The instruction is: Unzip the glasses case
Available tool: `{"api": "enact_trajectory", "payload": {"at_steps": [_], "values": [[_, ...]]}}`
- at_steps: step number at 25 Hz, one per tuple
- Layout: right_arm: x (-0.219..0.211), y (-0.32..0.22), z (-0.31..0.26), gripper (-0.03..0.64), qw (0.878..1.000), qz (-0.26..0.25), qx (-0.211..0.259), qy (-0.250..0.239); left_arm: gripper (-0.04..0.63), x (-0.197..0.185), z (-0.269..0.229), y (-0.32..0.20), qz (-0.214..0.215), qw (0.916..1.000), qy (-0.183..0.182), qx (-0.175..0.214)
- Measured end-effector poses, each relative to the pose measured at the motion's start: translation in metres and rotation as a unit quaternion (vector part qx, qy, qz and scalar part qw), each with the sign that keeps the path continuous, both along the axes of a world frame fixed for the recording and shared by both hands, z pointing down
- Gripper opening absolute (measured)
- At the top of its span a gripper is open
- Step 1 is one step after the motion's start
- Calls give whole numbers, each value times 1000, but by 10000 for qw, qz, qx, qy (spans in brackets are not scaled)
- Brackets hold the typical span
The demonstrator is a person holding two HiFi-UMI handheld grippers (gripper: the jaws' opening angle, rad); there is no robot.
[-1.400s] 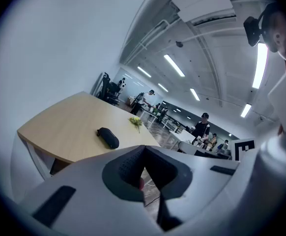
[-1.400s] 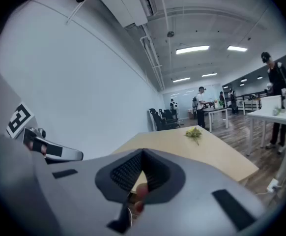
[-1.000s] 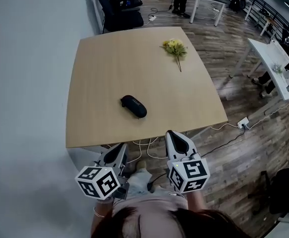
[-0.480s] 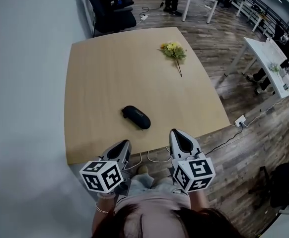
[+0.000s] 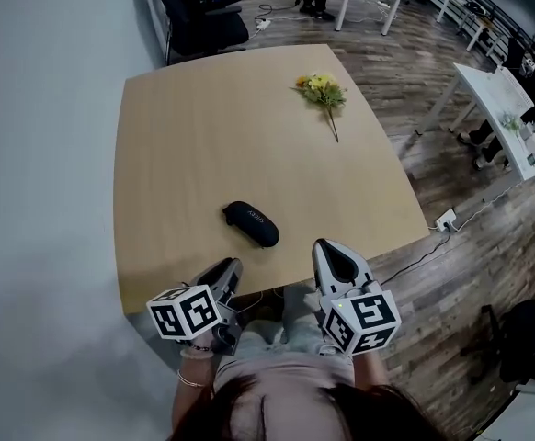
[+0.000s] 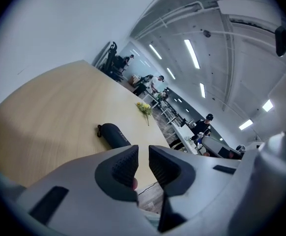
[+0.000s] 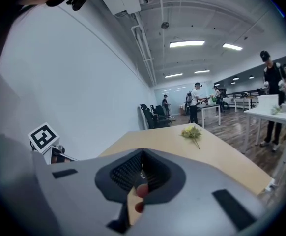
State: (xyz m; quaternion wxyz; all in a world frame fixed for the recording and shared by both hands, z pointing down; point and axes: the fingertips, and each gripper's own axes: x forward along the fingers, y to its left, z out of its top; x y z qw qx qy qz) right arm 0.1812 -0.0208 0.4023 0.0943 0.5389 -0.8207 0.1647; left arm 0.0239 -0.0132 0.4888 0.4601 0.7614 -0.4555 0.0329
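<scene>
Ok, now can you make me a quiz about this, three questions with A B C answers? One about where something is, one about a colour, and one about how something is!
1. Where does the glasses case lie? A in a drawer; B on the table; C in a bag.
2. What colour are the flowers? A red; B blue; C yellow.
3. How do the jaws of the right hand-held gripper stand? A together; B wide apart; C round a cup.

Answers:
1 B: the case rests on the wooden top, near the front edge.
2 C: the blooms at the far side are yellow.
3 A: the right gripper view shows its pads meeting with no gap.
</scene>
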Motion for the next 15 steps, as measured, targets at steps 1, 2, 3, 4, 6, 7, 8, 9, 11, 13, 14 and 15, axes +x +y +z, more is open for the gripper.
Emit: {"api": "enact_trajectory", "payload": {"at_steps": [1, 2, 3, 4, 6, 7, 8, 9, 11, 13, 14, 15], "values": [[1, -5, 1, 11, 10000, -46, -2, -10, 49, 2, 4, -4, -9, 10000, 27, -53], [1, -10, 2, 11, 10000, -97, -2, -24, 57, 4, 7, -8, -13, 9999, 44, -105], [1, -16, 3, 11, 9999, -154, -1, -32, 66, 7, 11, -12, -12, 9999, 55, -157], [2, -22, 3, 11, 9998, -215, -1, -30, 74, 9, 14, -17, -14, 9998, 66, -211], [4, -35, 3, 12, 9994, -337, 1, -26, 89, 16, 22, -25, -32, 9994, 103, -339], [5, -41, 3, 12, 9992, -394, 5, -43, 100, 20, 26, -29, -40, 9990, 133, -417], [6, -48, 2, 14, 9990, -452, 8, -64, 107, 23, 31, -33, -51, 9986, 170, -502], [7, -54, 3, 16, 9986, -514, 9, -74, 120, 27, 37, -38, -66, 9980, 220, -597], [8, -67, 4, 30, 9979, -650, 6, -57, 155, 33, 51, -46, -125, 9959, 345, -822], [9, -79, 4, 41, 9970, -775, -3, -50, 184, 36, 67, -53, -251, 9931, 415, -1068], [9, -85, 5, 44, 9966, -828, -6, -58, 206, 36, 75, -56, -331, 9915, 418, -1185], [11, -90, 5, 44, 9962, -873, -10, -66, 219, 36, 84, -59, -412, 9899, 411, -1291]]}}
